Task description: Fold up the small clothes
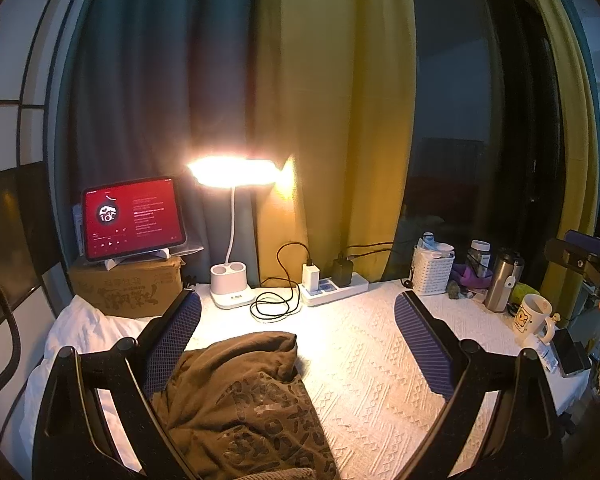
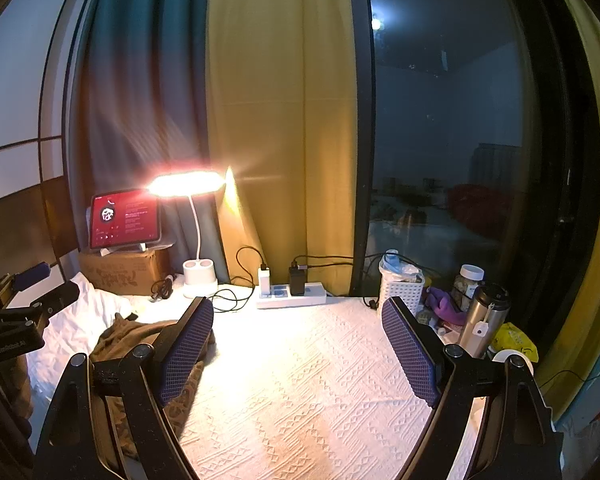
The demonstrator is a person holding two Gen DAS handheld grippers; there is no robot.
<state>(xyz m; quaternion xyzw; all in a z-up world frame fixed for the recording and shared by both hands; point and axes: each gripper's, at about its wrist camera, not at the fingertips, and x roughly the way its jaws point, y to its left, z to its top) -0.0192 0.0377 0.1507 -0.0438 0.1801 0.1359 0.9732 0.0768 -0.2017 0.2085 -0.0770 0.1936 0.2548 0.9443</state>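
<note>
A brown printed garment (image 1: pixel 244 404) lies bunched on the white textured cloth (image 1: pixel 372 364), low and left of centre in the left wrist view. My left gripper (image 1: pixel 298 308) is open above it, its left finger (image 1: pixel 172 340) over the garment's left edge. In the right wrist view the garment (image 2: pixel 140 340) lies at the lower left, partly behind the left finger (image 2: pixel 186 344). My right gripper (image 2: pixel 298 316) is open and empty over the bare cloth (image 2: pixel 300 380), to the right of the garment.
At the back stand a lit desk lamp (image 1: pixel 232 280), a power strip (image 1: pixel 334 286) with chargers and a coiled cable (image 1: pixel 276 304), and a tablet (image 1: pixel 132 218) on a cardboard box (image 1: pixel 128 286). A white basket (image 1: pixel 432 272), steel flask (image 1: pixel 502 280) and mug (image 1: pixel 534 318) crowd the right.
</note>
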